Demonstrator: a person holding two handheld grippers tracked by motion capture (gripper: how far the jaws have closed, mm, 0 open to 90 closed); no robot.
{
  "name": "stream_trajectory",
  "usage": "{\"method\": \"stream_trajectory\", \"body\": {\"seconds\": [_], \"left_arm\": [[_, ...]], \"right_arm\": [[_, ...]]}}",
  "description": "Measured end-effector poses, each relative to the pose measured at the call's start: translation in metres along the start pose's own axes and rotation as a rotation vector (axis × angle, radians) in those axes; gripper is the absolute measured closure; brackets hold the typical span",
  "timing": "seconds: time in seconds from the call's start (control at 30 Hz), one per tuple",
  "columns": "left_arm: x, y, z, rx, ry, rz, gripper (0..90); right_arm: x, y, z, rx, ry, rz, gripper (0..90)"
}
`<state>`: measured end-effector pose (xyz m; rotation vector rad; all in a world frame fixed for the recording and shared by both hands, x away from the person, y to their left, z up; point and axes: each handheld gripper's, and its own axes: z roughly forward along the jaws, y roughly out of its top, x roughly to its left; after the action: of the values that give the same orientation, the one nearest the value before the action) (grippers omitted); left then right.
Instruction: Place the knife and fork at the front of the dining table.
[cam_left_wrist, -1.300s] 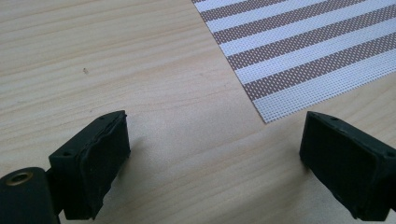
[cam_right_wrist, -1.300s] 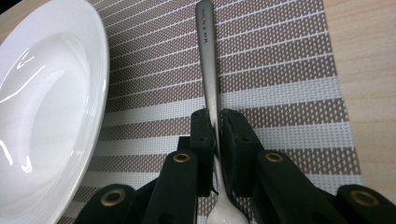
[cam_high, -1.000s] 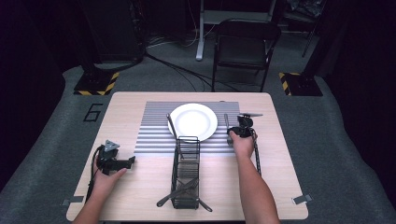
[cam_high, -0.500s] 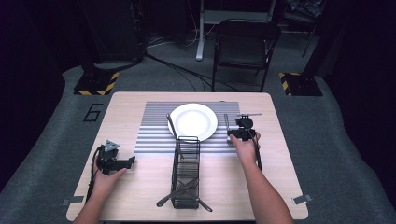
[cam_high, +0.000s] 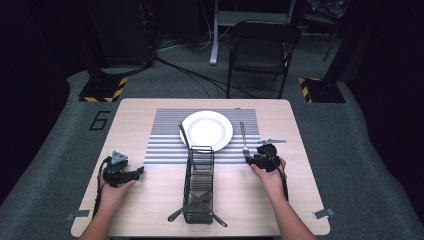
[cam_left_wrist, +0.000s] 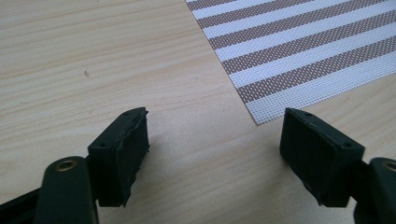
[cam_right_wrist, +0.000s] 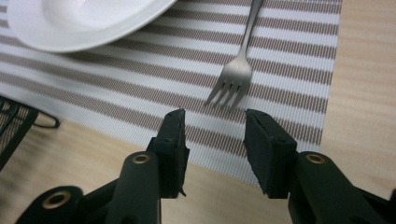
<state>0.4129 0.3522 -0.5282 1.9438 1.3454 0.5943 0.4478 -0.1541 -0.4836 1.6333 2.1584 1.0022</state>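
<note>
On the striped placemat (cam_high: 165, 145), near its right edge, a fork (cam_right_wrist: 240, 60) lies flat with its tines toward the person's side of the tabletop (cam_high: 150, 192), just right of the white plate (cam_high: 206, 129). The right gripper (cam_right_wrist: 214, 140) hovers just short of those tines, above the mat's near edge; its jaws have just been opening and stand apart, with nothing between them. A second utensil (cam_high: 183, 134) lies along the plate's left side. A black wire cutlery basket (cam_high: 199, 185) sits at the middle of the tabletop's near half, with more cutlery (cam_high: 192, 205) poking from its near end. Toward the near left corner, the left gripper (cam_left_wrist: 215, 140) rests low over bare wood just off the placemat's corner; its jaws have just been closing a little, yet remain widely spread and empty.
</note>
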Motion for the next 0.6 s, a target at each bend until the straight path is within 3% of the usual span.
{"method": "stream_trajectory", "body": {"seconds": [0.23, 0.3, 0.47, 0.6], "left_arm": [[-0.004, 0.000, -0.004, 0.004, 0.002, -0.015, 37.0], [-0.006, 0.001, -0.005, 0.007, -0.005, -0.023, 40.9], [-0.011, 0.004, -0.007, 0.014, -0.026, -0.018, 41.8], [-0.016, 0.009, -0.011, 0.016, -0.051, -0.007, 41.6]], "right_arm": [[0.006, -0.017, -0.015, -0.045, -0.009, -0.051, 55.4], [0.011, -0.023, -0.015, -0.045, -0.045, -0.090, 55.2], [0.013, -0.028, -0.015, -0.050, -0.023, -0.093, 54.7], [0.017, -0.031, -0.013, -0.041, -0.024, -0.128, 53.0]]}}
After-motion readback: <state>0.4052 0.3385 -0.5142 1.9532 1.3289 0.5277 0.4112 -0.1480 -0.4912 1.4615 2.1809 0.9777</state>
